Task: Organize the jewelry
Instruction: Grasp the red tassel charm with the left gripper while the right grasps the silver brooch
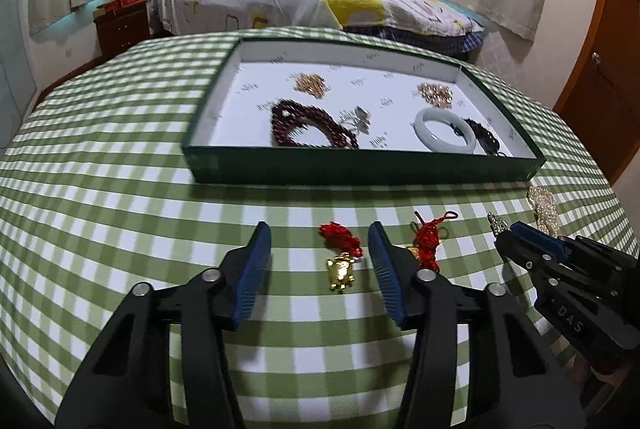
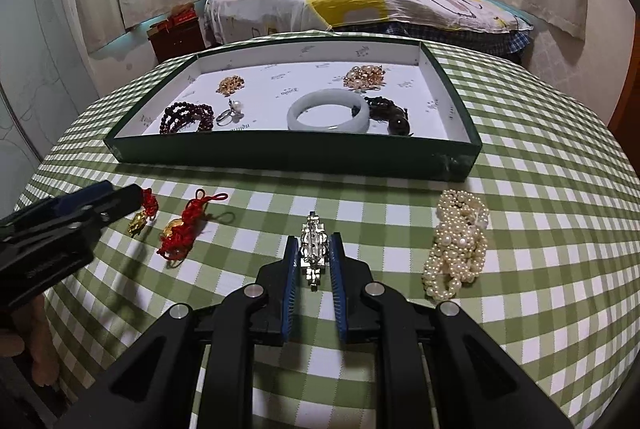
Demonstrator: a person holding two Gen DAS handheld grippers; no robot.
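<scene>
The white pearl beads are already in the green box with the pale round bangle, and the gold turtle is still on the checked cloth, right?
Not quite. The white pearl beads are still out on the green checked cloth, in front of the green box, as the right wrist view shows. The pale round bangle is in the box, and the gold turtle charm is on the cloth.

Bangle lies in the tray; brooch and pearls before it
</scene>
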